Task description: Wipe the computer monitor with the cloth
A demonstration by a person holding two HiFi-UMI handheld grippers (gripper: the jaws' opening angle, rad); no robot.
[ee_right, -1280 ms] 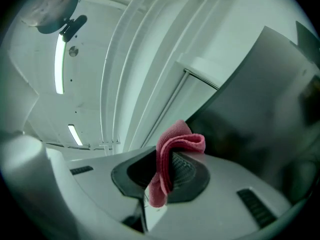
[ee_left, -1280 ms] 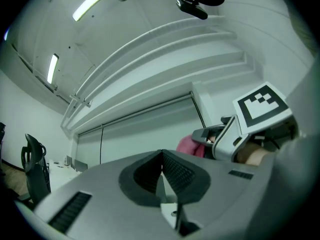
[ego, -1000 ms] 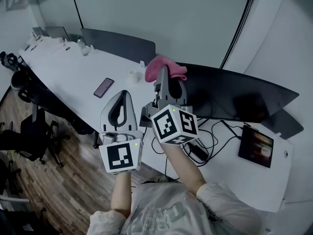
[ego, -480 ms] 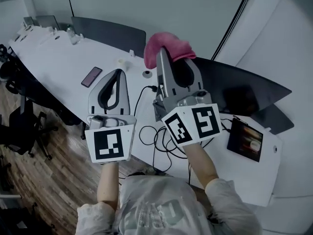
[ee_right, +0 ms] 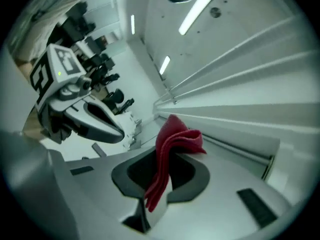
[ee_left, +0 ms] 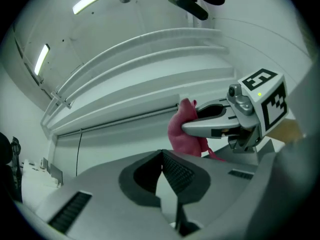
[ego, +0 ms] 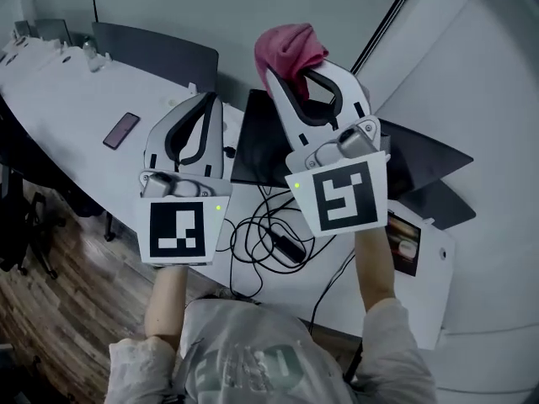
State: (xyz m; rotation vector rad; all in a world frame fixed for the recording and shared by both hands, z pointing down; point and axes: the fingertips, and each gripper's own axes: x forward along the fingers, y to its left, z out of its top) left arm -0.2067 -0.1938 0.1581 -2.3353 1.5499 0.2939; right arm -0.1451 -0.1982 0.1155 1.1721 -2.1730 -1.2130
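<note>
The right claw [ego: 282, 67] is clamped on a soft pink fabric cloth [ego: 288, 45]. It grips near one edge, so most of the cloth bunches above the tips. In the right gripper view the cloth [ee_right: 172, 146] runs doubled down between the two jaws and flops over one of them.

The left claw [ego: 208, 101] is held just beside the right one. In the left gripper view the left claw [ee_left: 161, 155] shows its ribbed pads meeting at the tips, with nothing between them.

Both claws are up over the white worktop [ego: 76, 91]. The wide black flat-screen computer monitor [ego: 253, 146] is below and behind them. The cloth looks apart from the screen, so wiping seems not yet begun.

The cloth is likely light and limp, apt to slide out or fold over. A firm bite deep in a doubled fold would suit it, leaving a loose pad free to press. The screen is probably fragile and may rock on its stand, so gentle, even pressure seems wise.
</note>
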